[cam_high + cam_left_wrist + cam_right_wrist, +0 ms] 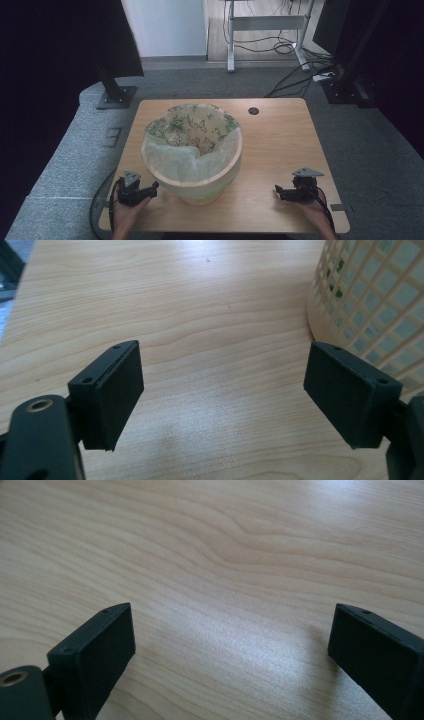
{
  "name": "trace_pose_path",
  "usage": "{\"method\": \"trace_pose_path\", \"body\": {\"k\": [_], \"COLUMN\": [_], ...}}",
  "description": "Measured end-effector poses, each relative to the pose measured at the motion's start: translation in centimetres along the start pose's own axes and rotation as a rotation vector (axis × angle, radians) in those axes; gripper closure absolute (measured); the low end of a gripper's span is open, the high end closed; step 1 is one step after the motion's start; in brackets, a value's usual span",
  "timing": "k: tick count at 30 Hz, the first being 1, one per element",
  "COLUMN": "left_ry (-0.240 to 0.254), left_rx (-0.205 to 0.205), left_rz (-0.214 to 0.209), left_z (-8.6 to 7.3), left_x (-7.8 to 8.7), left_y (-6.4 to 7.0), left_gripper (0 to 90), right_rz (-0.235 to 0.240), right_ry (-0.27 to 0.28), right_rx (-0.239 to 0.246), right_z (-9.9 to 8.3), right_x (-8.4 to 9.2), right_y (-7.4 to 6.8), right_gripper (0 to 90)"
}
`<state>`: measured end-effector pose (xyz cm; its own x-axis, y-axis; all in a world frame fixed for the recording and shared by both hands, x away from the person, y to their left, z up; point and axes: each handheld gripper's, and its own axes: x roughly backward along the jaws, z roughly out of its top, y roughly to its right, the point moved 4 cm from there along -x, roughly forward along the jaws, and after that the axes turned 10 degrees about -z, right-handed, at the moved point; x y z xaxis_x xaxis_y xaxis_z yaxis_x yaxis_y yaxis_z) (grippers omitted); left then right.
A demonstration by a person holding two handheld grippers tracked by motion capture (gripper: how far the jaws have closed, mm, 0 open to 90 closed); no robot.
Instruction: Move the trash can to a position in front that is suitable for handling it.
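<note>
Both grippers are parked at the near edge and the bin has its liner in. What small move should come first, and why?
Probably ease the left gripper forward and in toward the liner at the bin's near rim. Its jaws stand open with nothing between them, and the bin's lattice wall sits just beside one jaw. The right gripper, also open, is farther off over bare table.

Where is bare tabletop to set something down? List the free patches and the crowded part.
Free: the wooden table right of the cream lattice wastebasket with its butterfly-print liner, out to the round cable hole and right gripper. Crowded: the near left corner, left gripper beside the basket.
</note>
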<state>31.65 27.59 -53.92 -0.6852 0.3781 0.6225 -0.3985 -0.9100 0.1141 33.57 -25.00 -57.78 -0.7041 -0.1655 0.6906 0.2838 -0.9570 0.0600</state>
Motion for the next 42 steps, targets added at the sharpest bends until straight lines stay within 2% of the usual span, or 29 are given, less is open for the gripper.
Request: {"method": "trace_pose_path", "body": {"k": [3, 7, 10, 14, 16, 17, 19, 23, 29, 34, 36, 39, 42], "left_ry": [0.009, 0.019, 0.028, 0.008, 0.010, 0.013, 0.024, 0.034, 0.035, 0.025, 0.014, 0.005, 0.007], "left_rx": [0.010, 0.009, 0.016, 0.027, 0.040, 0.037, 0.037, -0.007, -0.046, -0.084, -0.118, -0.137, -0.114], "left_rz": [0.012, -0.011, 0.002, 0.016, 0.008, 0.021, 0.010, -0.003, -0.081, -0.143, -0.152, -0.139, -0.129], "left_z": [0.4, 1.4, 2.4, 3.8, 4.7, 5.1, 5.9, 6.8, 7.7, 7.7, 7.7, 7.3, 6.6], "left_x": [0.3, 0.4, 0.1, -0.8, -1.1, -1.3, -1.8, -3.0, -4.6, -5.6, -5.8, -5.6, -4.8], "left_y": [0.0, 0.6, 0.9, 1.3, 1.4, 1.6, 2.0, 3.3, 5.3, 7.3, 7.9, 7.7, 6.6], "left_gripper": [15.9, 15.2, 15.1, 15.4, 15.3, 16.2, 17.0, 18.4, 19.8, 20.7, 19.1, 18.1, 18.1], "right_rz": [-0.009, -0.015, -0.024, -0.027, -0.024, -0.026, -0.030, -0.030, -0.026, -0.032, -0.035, -0.040, -0.040], "right_ry": [0.038, 0.051, 0.060, 0.062, 0.062, 0.062, 0.061, 0.065, 0.064, 0.056, 0.058, 0.060, 0.070], "right_rx": [-0.022, -0.052, -0.076, -0.069, -0.067, -0.064, -0.053, -0.051, -0.054, -0.056, -0.052, -0.047, -0.049], "right_z": [0.3, 0.5, 0.4, 0.4, 0.4, 0.4, 0.3, 0.3, 0.2, 0.1, 0.2, 0.2, 0.2], "right_x": [0.5, 1.0, 1.1, 1.3, 1.3, 1.3, 1.2, 1.2, 1.1, 0.8, 0.8, 0.9, 1.1], "right_y": [0.1, 0.4, 0.8, 0.7, 0.6, 0.5, 0.4, 0.4, 0.5, 0.5, 0.4, 0.4, 0.5], "right_gripper": [1.8, 0.4, 0.5, 0.8, 2.0, 2.2, 2.1, 2.1, 2.2, 2.3, 2.3, 2.3, 2.9]}}
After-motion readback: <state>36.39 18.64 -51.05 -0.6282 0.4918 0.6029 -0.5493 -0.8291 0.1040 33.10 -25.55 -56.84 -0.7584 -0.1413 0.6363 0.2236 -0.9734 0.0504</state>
